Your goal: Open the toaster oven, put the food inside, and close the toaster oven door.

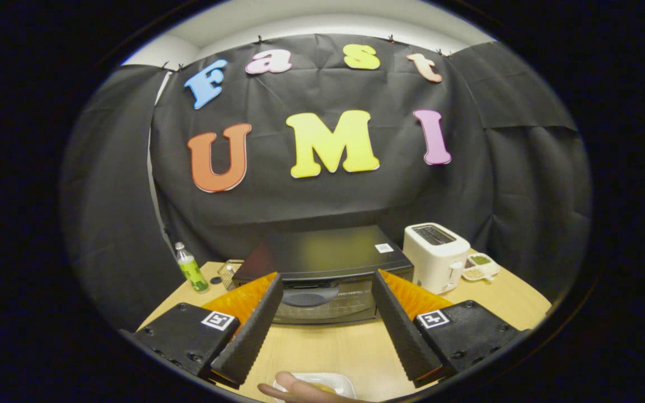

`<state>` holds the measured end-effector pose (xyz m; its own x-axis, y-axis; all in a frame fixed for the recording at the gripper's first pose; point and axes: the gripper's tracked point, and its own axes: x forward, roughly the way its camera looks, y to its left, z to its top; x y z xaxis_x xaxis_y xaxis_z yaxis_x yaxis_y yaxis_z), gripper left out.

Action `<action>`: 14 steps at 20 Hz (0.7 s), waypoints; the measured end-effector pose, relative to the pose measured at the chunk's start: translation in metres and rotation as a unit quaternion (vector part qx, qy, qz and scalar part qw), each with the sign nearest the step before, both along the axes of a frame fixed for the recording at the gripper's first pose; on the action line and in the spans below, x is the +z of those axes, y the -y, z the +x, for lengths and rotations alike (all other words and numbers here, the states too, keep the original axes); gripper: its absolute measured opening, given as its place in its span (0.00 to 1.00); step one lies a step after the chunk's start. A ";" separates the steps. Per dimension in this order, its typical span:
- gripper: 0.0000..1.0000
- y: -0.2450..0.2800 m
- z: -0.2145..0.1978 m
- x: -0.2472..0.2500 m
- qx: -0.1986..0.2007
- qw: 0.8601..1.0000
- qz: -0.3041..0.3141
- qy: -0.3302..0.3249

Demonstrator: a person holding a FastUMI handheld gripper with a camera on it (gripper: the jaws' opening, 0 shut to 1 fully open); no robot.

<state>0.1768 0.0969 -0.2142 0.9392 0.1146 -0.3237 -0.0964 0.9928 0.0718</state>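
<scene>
1. My gripper (327,282) is spread wide, its two ribbed black fingers (252,330) angling apart with bare tabletop between them; they hold nothing and touch nothing.
2. The toaster oven (325,268) sits just ahead of my fingertips, centred in the gap between them, on the wooden table (328,350). It is black, its flat top dull and slightly reflective with a small white sticker near the right rear corner.
3. Its door is closed: the glass front faces me, with a dark curved handle across the upper part of the glass.
4. Down at the near edge of the table, between the bases of my fingers, lies a white plate (331,383) with something yellowish on it; a person's finger (294,390) rests across it. What the food is I cannot tell.
5. To the right of the oven stands a white toaster (434,254), and beyond that a small dish (482,267) with greenish contents.
6. To the left of the oven stands a bottle (191,268) with a green label.
</scene>
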 end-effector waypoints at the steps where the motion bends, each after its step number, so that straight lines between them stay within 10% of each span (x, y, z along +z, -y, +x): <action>1: 1.00 -0.006 0.011 -0.009 0.004 1.000 -0.007 -0.011; 14: 1.00 -0.022 0.085 -0.081 -0.026 0.997 -0.013 -0.069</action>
